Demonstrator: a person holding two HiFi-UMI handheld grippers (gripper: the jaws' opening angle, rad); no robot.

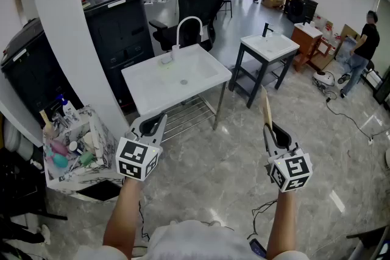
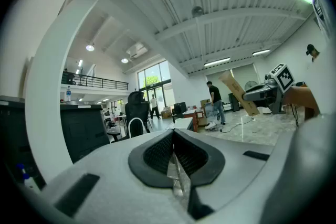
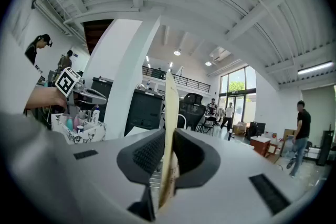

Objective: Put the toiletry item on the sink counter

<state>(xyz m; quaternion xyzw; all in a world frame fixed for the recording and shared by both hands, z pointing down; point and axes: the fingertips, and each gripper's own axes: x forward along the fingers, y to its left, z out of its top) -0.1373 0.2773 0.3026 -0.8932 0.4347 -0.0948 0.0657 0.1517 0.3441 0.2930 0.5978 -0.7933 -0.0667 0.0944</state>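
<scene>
Right gripper (image 1: 269,126) clamps a thin, flat tan toiletry item (image 1: 266,108); left gripper (image 1: 156,125) has its jaws pressed together, both short of the white sink counter (image 1: 141,83).

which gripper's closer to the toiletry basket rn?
Left. The left gripper is just right of the basket; right gripper, clamping a flat tan strip, is much farther right.
</scene>
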